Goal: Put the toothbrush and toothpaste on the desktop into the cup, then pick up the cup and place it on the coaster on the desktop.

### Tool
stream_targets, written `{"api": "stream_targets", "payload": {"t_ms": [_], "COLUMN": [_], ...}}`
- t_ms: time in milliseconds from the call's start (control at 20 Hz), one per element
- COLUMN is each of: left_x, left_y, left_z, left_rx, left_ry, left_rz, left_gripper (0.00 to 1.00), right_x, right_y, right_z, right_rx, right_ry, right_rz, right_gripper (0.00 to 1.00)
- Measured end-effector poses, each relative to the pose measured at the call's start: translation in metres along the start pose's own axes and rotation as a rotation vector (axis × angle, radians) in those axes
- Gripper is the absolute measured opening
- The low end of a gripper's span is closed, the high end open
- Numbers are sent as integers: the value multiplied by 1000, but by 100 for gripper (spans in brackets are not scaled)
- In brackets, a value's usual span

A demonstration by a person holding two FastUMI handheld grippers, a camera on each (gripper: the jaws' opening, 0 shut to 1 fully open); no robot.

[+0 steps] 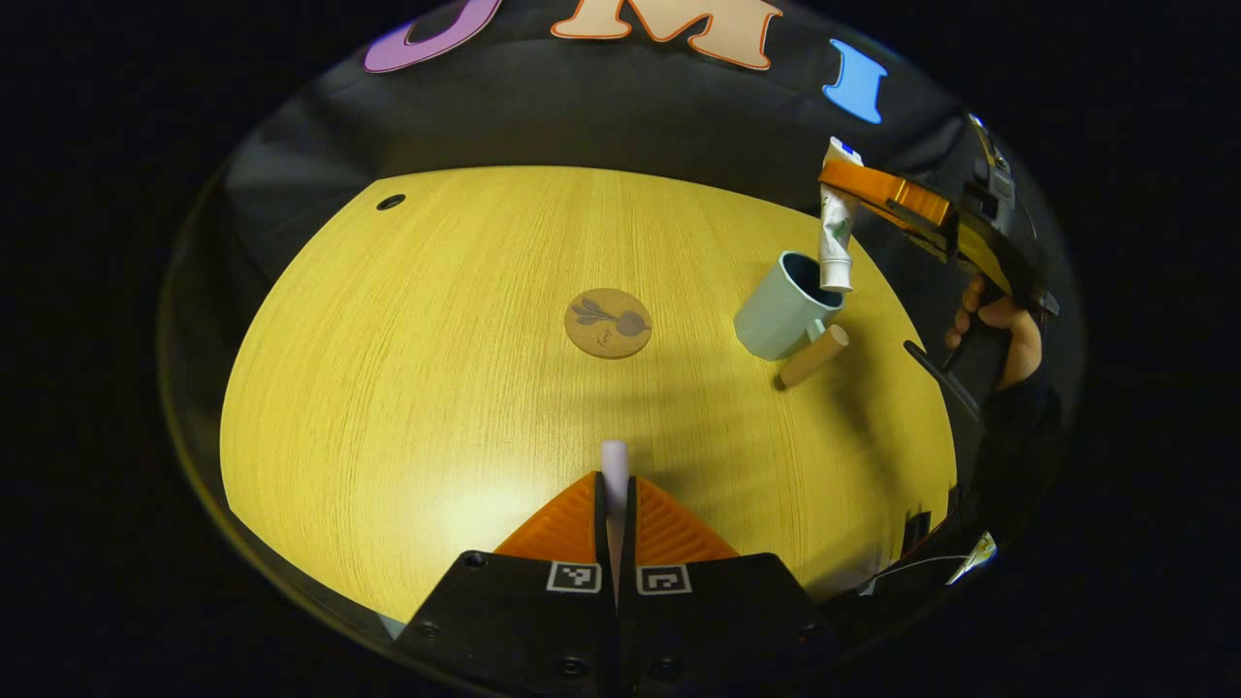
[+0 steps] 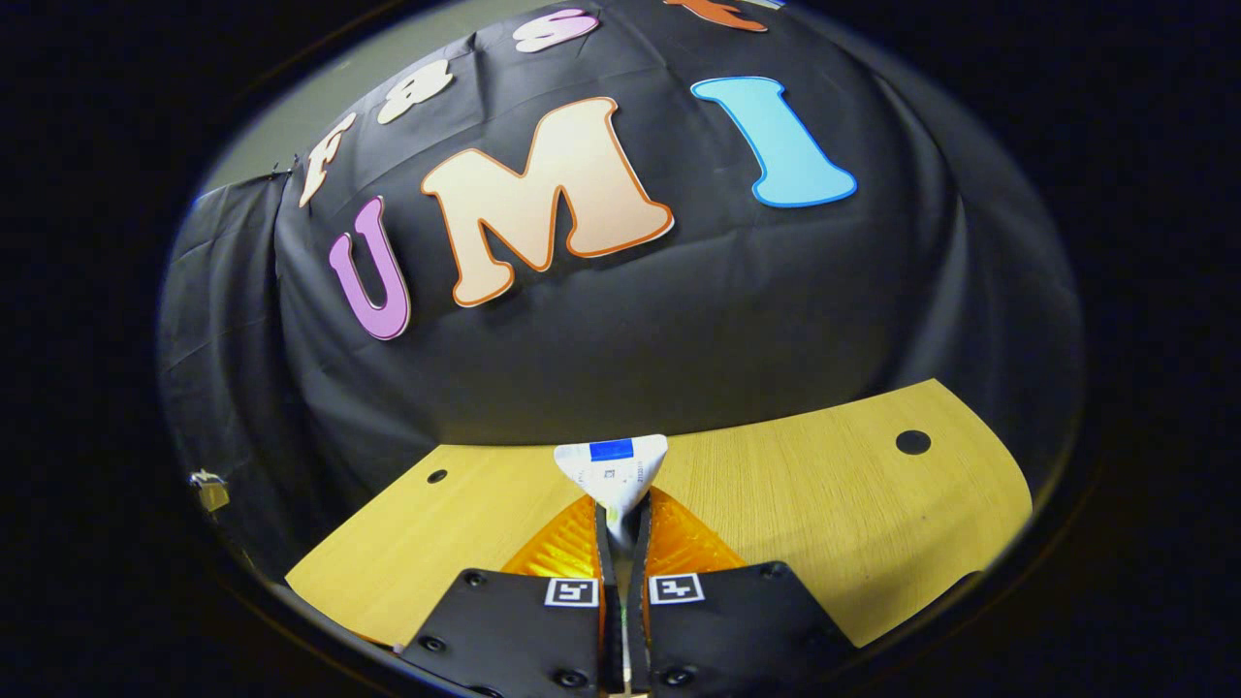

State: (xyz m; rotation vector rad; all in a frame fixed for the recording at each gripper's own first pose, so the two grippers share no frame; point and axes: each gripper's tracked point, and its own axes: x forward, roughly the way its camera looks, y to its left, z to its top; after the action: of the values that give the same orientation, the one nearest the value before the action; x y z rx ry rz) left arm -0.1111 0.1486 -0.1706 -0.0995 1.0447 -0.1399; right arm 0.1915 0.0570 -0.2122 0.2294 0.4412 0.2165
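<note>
Progress: neither item is in the cup (image 1: 780, 315) yet, as far as you can judge. You hold both clear of the desk (image 1: 436, 388); the cup lift comes after.

Paste: the tube (image 1: 836, 237) hangs cap down from your right tongs (image 1: 853, 186), its cap level with the cup's rim and just over the opening. Whether the cap has entered the cup cannot be told from here.

Brush: a pale rounded end (image 1: 615, 459) pokes out past your left tongs (image 1: 615, 504). By my reading this is the toothbrush, though the rest of it is hidden between the fingers.

Cup: pale blue, upright on the desk's right side, with a wooden handle (image 1: 812, 357) pointing toward you. Nothing shows inside it.

Coaster: round, brown, with a dark drawing (image 1: 608, 323), bare, mid-desk, well apart from the cup on its left.

Left tongs: fingers drawn nearly together, clamped on the brush, held above the near edge of the desk.

Right tongs: in the right gripper view the fingers pinch the tube's flat crimped end (image 2: 611, 470) with barely a gap; the view looks out at the booth wall over the desk's far edge.

Left to do: drop the paste in, bring the brush across and drop it in, then carry the cup onto the coaster.
</note>
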Motion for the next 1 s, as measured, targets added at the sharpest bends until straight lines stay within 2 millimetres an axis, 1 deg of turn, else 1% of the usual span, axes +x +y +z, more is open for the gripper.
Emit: {"api": "stream_targets", "payload": {"t_ms": [50,200,300,450,500,600,650,750,800,850,950,1000], "left_x": [-6,-20,-26,-34,-37,-35,-33,-33,-33,-33,-27,-19], "left_y": [0,-4,-9,-9,-11,-20,-22,-26,-29,-32,-37,-40], "left_z": [0,8,15,23,24,33,40,55,61,68,81,88], "left_rx": [-2,-3,-3,5,7,10,10,12,14,17,26,30], "left_ry": [0,-3,-11,-23,-26,-26,-30,-37,-42,-44,-54,-60], "left_rz": [1,10,13,12,10,4,1,-7,-12,-17,-26,-34], "left_gripper": [0,0,0,0,0,0,0,0,0,0,0,0], "right_x": [3,9,11,10,9,7,0,-7,-13,-17,-26,-32], "right_y": [0,0,-2,-8,-8,-11,-12,-13,-12,-10,-10,-10], "right_z": [-6,-20,-27,-33,-37,-48,-51,-59,-61,-63,-63,-64], "right_rx": [-8,-36,-57,-81,-81,-76,-74,-61,-53,-45,-41,-43], "right_ry": [9,40,58,74,86,120,129,150,157,156,155,155], "right_rz": [2,2,-9,-30,-35,-39,-45,-39,-31,-23,-19,-16], "right_gripper": [8,8,8,8,14,15,19,27,42,61,100,100]}}
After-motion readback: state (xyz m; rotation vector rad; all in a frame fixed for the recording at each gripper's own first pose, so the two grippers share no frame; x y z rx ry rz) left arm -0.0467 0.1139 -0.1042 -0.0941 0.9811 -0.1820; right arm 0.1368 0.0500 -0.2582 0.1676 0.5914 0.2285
